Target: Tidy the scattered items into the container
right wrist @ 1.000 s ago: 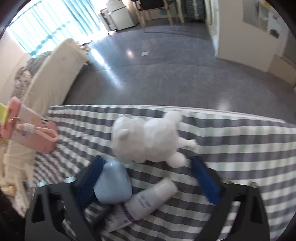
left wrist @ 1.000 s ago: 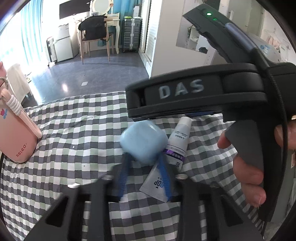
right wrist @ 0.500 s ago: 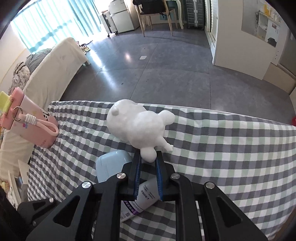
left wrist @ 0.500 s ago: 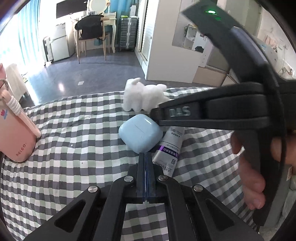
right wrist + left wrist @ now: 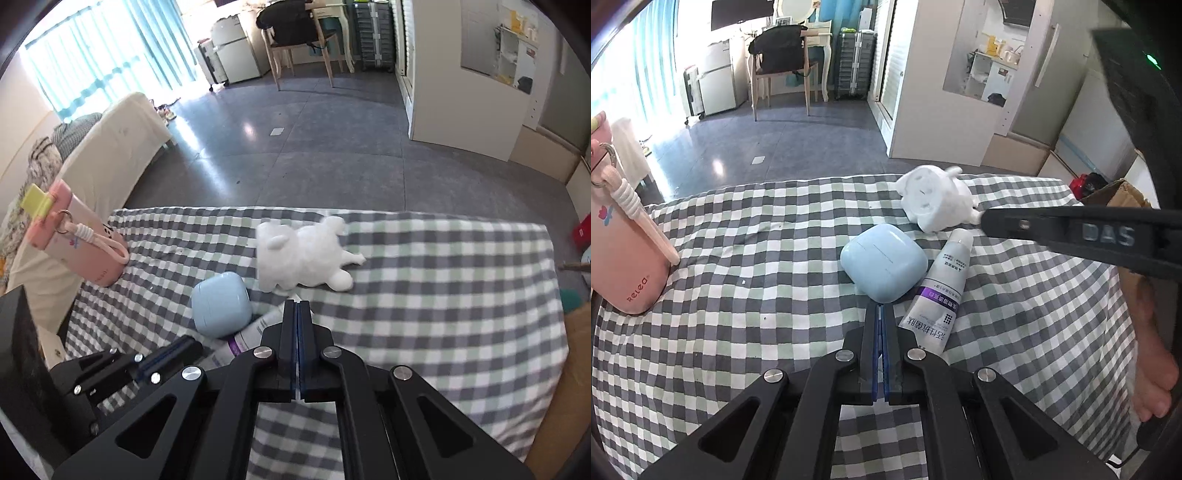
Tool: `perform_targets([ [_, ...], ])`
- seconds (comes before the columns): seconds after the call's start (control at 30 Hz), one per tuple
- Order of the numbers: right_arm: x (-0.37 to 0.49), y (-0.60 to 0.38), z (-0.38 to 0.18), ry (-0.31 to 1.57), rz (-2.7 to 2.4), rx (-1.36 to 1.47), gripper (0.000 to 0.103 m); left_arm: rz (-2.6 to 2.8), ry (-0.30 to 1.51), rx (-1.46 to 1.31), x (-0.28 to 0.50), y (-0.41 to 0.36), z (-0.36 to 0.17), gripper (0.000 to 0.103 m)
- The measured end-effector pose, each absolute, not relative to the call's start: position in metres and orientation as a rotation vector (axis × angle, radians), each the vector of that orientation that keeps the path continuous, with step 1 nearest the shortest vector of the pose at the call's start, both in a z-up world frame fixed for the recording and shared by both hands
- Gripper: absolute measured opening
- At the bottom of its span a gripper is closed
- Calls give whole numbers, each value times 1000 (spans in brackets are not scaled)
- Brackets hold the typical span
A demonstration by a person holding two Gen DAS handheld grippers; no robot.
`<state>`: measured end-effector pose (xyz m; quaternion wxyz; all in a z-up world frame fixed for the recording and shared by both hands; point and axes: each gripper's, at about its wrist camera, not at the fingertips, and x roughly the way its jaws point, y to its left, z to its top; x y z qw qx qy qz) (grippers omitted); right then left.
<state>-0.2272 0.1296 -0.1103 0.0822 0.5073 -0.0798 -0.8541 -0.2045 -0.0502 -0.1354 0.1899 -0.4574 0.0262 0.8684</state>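
- Pink bottle (image 5: 624, 258) lying at far left of checked tabletop (image 5: 757, 295).
- Left gripper (image 5: 880, 314) jaws shut, empty, just short of blue case (image 5: 884, 263): reopen wide before straddling.
- Tube (image 5: 942, 288) touching case.
- Right gripper (image 5: 297, 314) jaws shut, empty, near white toy (image 5: 299, 258).
- No container visible.

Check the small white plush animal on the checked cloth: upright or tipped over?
Tipped over. The white plush animal lies on its side on the checked cloth, legs sticking out sideways.

Bright daylight pours through the teal-curtained window (image 5: 92, 66), glaring off the glossy grey floor (image 5: 251, 129); fisheye bending and dark vignetting mark every edge.
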Motion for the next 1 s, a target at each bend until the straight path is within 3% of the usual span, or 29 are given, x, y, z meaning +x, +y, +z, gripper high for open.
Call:
perform_targets([
  [0.1, -225, 134, -109, -240, -2594, 1508, 4, 2443, 74, -1280, -198, -55, -134, 2],
  [0.17, -225, 135, -105, -250, -2626, 1485, 43, 2447, 77, -1274, -197, -57, -132, 3],
  [0.2, -225, 135, -102, -257, -2645, 1457, 79, 2447, 79, -1274, -198, -54, -130, 4],
  [0.23, -224, 134, -97, -263, -2669, 1408, 83, 2446, 82, -1274, -199, -53, -129, 10],
  [0.3, -227, 133, -92, -226, -2679, 1359, 83, 2440, 74, -1268, -204, -52, -125, 28],
  [0.37, -233, 127, -91, -155, -2687, 1353, 83, 2461, 60, -1249, -207, -53, -120, 72],
  [0.4, -238, 123, -92, -126, -2688, 1358, 83, 2476, 49, -1233, -206, -56, -118, 76],
  [0.8, -279, 106, -133, 7, -2664, 1461, 82, 2448, 50, -1260, -207, -65, -124, 78],
  [0.83, -281, 108, -136, -2, -2663, 1475, 70, 2447, 57, -1260, -206, -65, -126, 78],
  [0.87, -282, 111, -138, -11, -2660, 1482, 65, 2445, 62, -1263, -206, -63, -127, 78],
  [1.0, -281, 119, -132, -71, -2654, 1466, 59, 2437, 52, -1277, -209, -58, -130, 78],
])
